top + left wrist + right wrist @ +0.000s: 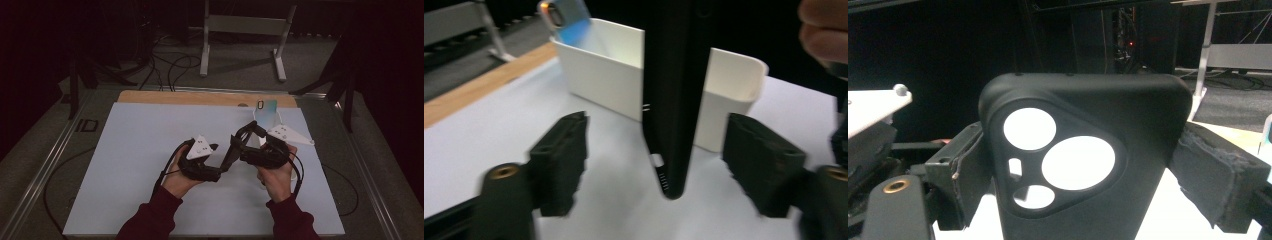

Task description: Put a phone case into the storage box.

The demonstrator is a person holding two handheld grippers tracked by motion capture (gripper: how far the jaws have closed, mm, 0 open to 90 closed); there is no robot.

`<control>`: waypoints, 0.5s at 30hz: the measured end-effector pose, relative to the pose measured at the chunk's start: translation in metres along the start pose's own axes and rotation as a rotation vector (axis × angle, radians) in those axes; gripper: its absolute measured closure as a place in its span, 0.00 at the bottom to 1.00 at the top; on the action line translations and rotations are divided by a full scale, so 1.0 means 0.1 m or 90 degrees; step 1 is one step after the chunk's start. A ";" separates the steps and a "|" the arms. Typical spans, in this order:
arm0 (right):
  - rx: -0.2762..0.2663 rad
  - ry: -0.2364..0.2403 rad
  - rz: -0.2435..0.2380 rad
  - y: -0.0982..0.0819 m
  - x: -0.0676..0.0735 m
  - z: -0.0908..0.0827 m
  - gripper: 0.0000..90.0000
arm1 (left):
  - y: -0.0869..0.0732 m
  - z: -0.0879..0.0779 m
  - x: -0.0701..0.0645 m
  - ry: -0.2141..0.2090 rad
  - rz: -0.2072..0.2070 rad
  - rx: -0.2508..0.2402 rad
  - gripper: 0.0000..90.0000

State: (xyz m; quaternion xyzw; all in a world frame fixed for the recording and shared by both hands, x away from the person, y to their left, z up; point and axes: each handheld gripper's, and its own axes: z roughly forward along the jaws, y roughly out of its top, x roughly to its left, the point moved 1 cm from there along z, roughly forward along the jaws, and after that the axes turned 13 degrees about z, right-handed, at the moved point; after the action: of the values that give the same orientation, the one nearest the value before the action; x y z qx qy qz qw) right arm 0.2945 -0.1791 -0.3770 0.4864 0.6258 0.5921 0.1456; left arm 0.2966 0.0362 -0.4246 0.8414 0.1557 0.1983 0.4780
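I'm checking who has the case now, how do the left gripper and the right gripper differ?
The left gripper stands open, its pads clear of the black phone case on both sides; the right gripper is clamped on that case. The left sees its thin edge, the right its camera-cutout face. Both are hand-held, near the white bin.

phone case (1088,165): plain matte black — the round camera cut-outs showed white through them
box (609,75): white, unpatterned
second case in the box (569,20): light blue fading paler, with an orange-ringed dark opening
left gripper (669,165): black jaws, a brass-coloured screw on each side
right gripper (1078,170): black, grey worn pads, one brass screw
top plates (201,147): pale grey with small dark dots
table (150,150): pale bluish white, a bare wood strip along its far edge
sleeves (155,220): dark red — maroon
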 end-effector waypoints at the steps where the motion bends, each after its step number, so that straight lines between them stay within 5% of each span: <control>1: -0.002 -0.001 -0.003 0.01 0.00 0.00 0.16 | 0.00 -0.02 0.01 0.014 -0.001 0.004 0.16; 7: -0.008 -0.010 -0.009 0.04 -0.02 0.01 0.16 | -0.06 -0.10 0.10 0.059 -0.019 0.016 0.02; 15: -0.017 -0.029 -0.021 0.10 -0.08 0.05 0.16 | -0.17 -0.23 0.19 0.090 -0.032 0.017 0.00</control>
State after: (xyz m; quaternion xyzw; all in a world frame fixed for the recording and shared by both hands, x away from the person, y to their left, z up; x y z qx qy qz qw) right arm 0.3062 -0.1839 -0.3729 0.4874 0.6224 0.5867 0.1756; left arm 0.3007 0.0697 -0.4249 0.8276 0.2127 0.2427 0.4593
